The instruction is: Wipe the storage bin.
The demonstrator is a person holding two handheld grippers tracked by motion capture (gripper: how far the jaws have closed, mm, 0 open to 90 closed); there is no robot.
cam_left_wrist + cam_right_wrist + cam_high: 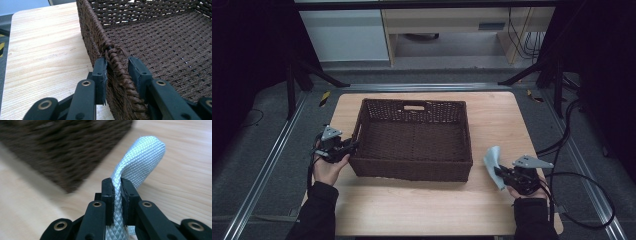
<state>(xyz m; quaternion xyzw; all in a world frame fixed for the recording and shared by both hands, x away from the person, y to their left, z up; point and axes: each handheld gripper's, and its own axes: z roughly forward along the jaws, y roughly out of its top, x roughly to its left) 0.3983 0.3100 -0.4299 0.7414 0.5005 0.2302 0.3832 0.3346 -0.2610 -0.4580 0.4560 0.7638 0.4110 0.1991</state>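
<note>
dark brown woven basket (412,172), pale blue cloth (140,157) (diamond-textured).

Light wooden table (422,210) with rounded corners, on grey carpet floor (257,165). Metal rails (267,165) run along both sides. Black frame legs (312,72) behind. Pale desk (452,22) and white cabinet (344,35) at back, cables (519,40) hanging. Dim room, dark edges.

no readable text, labels, brands or numbers anywhere
</note>
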